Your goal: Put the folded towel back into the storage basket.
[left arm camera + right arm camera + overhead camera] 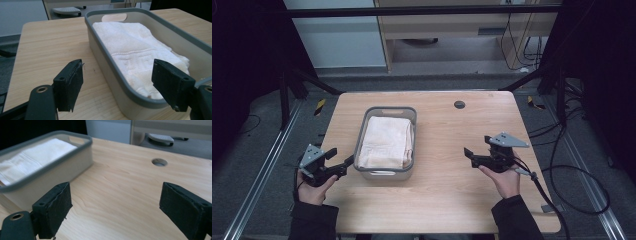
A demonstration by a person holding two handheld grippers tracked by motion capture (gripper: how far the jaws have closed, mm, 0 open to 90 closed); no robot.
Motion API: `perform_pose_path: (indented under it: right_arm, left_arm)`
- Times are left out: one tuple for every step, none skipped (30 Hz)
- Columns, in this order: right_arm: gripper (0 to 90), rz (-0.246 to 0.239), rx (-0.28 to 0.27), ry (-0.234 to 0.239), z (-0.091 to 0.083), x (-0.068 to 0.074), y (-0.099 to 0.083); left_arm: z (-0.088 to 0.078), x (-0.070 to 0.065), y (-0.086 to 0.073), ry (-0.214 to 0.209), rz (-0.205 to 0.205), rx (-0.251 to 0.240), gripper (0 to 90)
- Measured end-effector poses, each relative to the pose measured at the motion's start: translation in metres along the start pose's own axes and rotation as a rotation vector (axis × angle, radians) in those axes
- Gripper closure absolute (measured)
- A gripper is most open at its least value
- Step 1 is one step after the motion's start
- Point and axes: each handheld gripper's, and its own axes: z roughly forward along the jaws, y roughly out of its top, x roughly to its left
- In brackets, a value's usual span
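Folded white towel [386, 141] lies inside grey-rimmed rectangular plastic bin [408, 145] on light wooden tabletop [447, 150]; left claw [340, 161] spread beside bin's near corner, right claw [478, 149] spread, well apart

Right gripper [116, 211], jaws spread wide apart with nothing between them, both dark pads raised from the lower edge over bare wood. Light wooden bench [125, 185] beneath, grain running across. Grey-rimmed bin [60, 162] at upper left, pale walls, handle slot in far end wall, standing on the bench beside the left-hand jaw. Folded white towel [37, 156] lying inside the bin, below the rim. Round cable hole [159, 162] in the bench at upper right. Floor and furniture beyond the far edge, blurred.
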Motion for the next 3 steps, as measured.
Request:
perform_pose_path:
  right_arm:
    - [10.9,0.004,0.007,-0.011,-0.0031,-0.0044,-0.0051]
    - [10.9,0.006,0.015,-0.023,-0.0063,-0.0087,-0.0096]
    - [11.0,0.010,0.011,-0.033,-0.0097,-0.0127,-0.0143]
  left_arm:
    - [-0.0007,0.0024,-0.0019,0.007,0.005,0.003,26.2]
    - [-0.0010,0.0045,-0.0039,0.019,0.007,0.005,27.9]
    - [-0.0012,0.0069,-0.0056,0.030,0.004,0.009,28.5]
